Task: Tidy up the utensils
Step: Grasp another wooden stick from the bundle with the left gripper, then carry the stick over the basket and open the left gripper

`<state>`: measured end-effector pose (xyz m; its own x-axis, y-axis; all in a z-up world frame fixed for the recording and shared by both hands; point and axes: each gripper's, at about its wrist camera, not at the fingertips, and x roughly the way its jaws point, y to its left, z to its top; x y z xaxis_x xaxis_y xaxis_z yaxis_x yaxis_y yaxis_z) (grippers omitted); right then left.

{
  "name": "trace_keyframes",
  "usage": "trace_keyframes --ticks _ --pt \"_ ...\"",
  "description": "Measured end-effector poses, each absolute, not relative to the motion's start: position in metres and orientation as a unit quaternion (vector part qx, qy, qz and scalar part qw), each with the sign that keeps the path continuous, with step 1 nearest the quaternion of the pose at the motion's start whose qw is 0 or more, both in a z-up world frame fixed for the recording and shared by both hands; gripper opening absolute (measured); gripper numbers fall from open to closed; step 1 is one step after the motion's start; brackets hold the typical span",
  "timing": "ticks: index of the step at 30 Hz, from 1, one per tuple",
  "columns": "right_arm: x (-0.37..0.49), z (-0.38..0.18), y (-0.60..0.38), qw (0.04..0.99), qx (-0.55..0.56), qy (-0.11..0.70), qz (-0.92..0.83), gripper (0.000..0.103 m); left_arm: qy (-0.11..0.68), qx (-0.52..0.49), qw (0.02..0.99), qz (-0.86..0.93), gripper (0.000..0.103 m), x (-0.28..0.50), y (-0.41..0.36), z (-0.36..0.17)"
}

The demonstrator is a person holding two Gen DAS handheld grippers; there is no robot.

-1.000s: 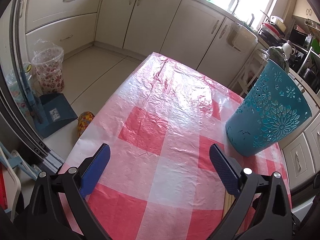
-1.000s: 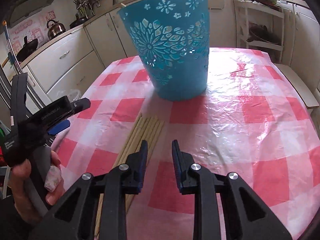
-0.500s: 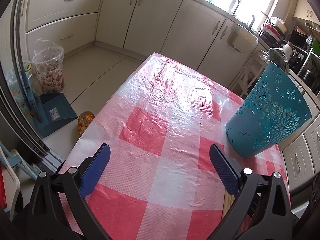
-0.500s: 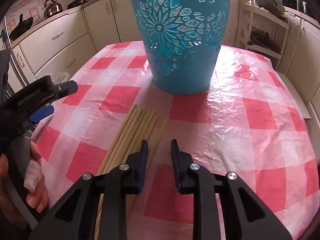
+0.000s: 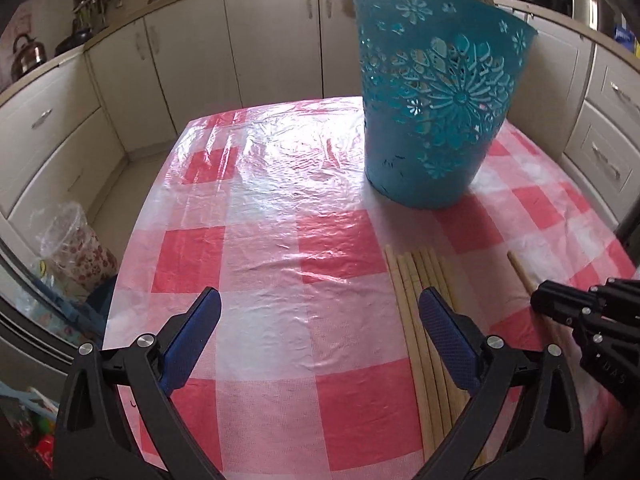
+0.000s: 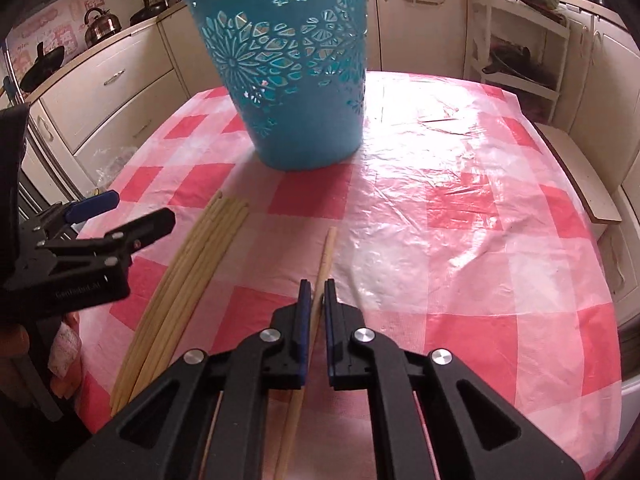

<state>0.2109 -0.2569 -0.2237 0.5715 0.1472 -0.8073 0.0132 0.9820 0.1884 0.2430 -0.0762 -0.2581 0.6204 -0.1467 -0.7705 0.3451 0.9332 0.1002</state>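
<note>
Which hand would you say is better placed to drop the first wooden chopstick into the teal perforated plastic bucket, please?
The right. The right gripper is shut on a single pale wooden chopstick that points toward the teal perforated plastic bucket. The left gripper is open, holding nothing, beside the remaining bundle of wooden chopsticks.
</note>
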Motion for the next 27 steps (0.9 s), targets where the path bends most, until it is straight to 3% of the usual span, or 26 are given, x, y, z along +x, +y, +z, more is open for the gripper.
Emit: trace_keyframes --ticks 11,14,16,18,19,21,24,27 --pt "0.212 -0.224 -0.265 0.881 0.114 0.457 0.051 0.006 0.440 0.168 0.875 -0.110 0.090 0.244 -0.090 -0.269" --pt "0.212 -0.224 -0.266 0.881 0.115 0.457 0.051 0.006 0.445 0.162 0.873 -0.114 0.084 0.244 -0.091 -0.268" --pt "0.212 -0.224 -0.266 0.881 0.116 0.456 0.052 0.006 0.453 0.159 0.869 -0.118 0.075 0.245 -0.094 -0.266" --pt "0.212 -0.224 -0.265 0.881 0.115 0.456 0.051 0.006 0.464 0.154 0.863 -0.128 0.055 0.247 -0.100 -0.265" --pt "0.212 -0.224 -0.266 0.881 0.115 0.456 0.051 0.006 0.472 0.149 0.858 -0.135 0.049 0.249 -0.103 -0.263" --pt "0.211 -0.224 -0.266 0.881 0.114 0.456 0.052 0.007 0.489 0.127 0.849 -0.153 0.026 0.253 -0.106 -0.263" --pt "0.212 -0.224 -0.264 0.882 0.112 0.455 0.052 0.008 0.506 0.105 0.840 -0.164 0.006 0.257 -0.107 -0.261" --pt "0.212 -0.224 -0.264 0.882 0.112 0.454 0.052 0.008 0.520 0.065 0.834 -0.174 0.005 0.258 -0.098 -0.260"
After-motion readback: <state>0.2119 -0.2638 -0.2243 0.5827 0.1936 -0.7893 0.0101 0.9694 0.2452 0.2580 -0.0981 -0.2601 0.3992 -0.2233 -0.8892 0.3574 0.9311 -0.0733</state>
